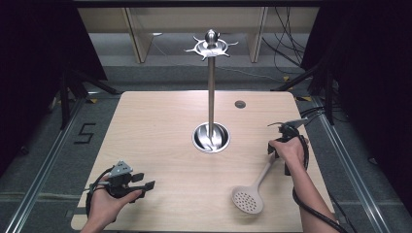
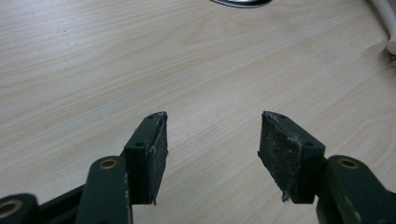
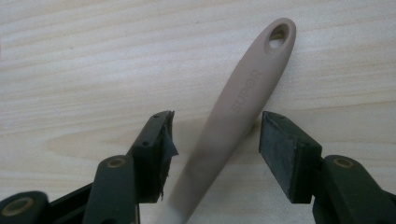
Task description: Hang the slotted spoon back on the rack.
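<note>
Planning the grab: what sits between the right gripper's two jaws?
In the right gripper view, the skimmer's beige handle lies between the open right gripper, on bare wood.

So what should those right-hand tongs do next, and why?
Probably close. The right tongs stand open astride the handle of the slotted spoon, which lies flat on the table; both pads sit beside it, not yet pressing. Squeezing shut would likely secure it for lifting.

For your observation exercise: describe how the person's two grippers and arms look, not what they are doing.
Both grippers are black, each with two blocky jaws faced with worn dark pads. The left gripper carries a grey three-cornered plate on top; the right gripper trails a black cable along the forearm. The forearms are bare, no sleeves visible.
</note>
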